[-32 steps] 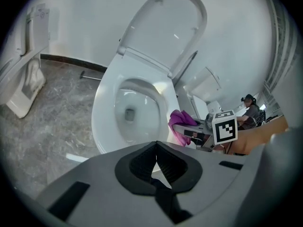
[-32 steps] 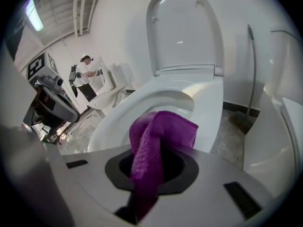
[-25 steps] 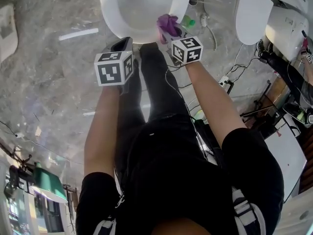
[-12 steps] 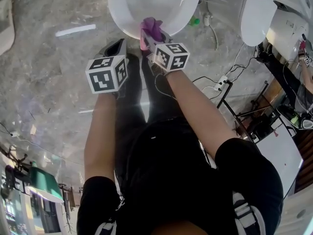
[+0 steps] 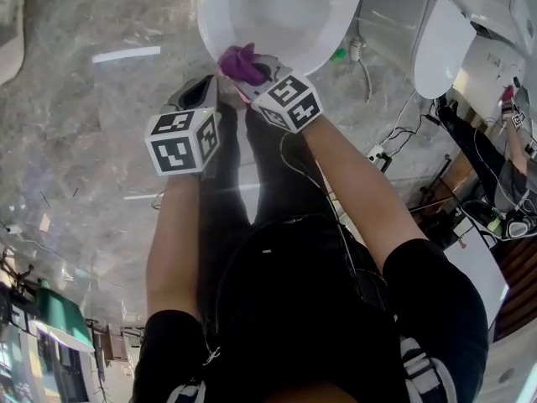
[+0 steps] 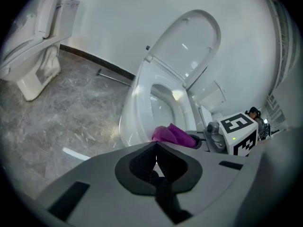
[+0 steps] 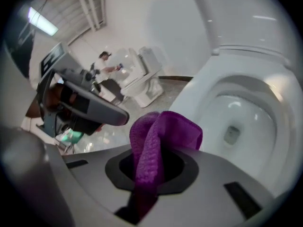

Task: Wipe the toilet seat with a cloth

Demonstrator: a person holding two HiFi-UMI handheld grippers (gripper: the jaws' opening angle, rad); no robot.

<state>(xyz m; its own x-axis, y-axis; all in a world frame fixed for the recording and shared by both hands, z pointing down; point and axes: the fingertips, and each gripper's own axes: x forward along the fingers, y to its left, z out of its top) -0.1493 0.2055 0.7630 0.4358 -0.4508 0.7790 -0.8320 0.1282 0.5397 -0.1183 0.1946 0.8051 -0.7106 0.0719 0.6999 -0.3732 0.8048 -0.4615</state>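
The white toilet (image 5: 277,15) stands with its lid (image 6: 187,46) raised. A purple cloth (image 5: 239,61) lies against the front-left part of the seat rim (image 6: 135,108), and my right gripper (image 5: 254,71) is shut on it. In the right gripper view the cloth (image 7: 158,136) bunches up out of the right gripper (image 7: 151,171), with the bowl (image 7: 236,122) to its right. My left gripper (image 5: 201,89) hangs just left of the cloth, off the rim. In its own view the left gripper (image 6: 155,161) is shut with nothing between its jaws.
A second toilet (image 6: 28,56) stands at the far left by the wall. Another seat and lid (image 5: 440,36) lean at the right, with a hose (image 5: 361,49), a green cap (image 5: 338,54) and cables with a power strip (image 5: 377,154) on the floor. My legs stand in front of the bowl.
My right gripper has carried the cloth leftward along the front of the rim, from the right side towards the left. The left gripper has stayed shut and shifted a little beside the bowl.
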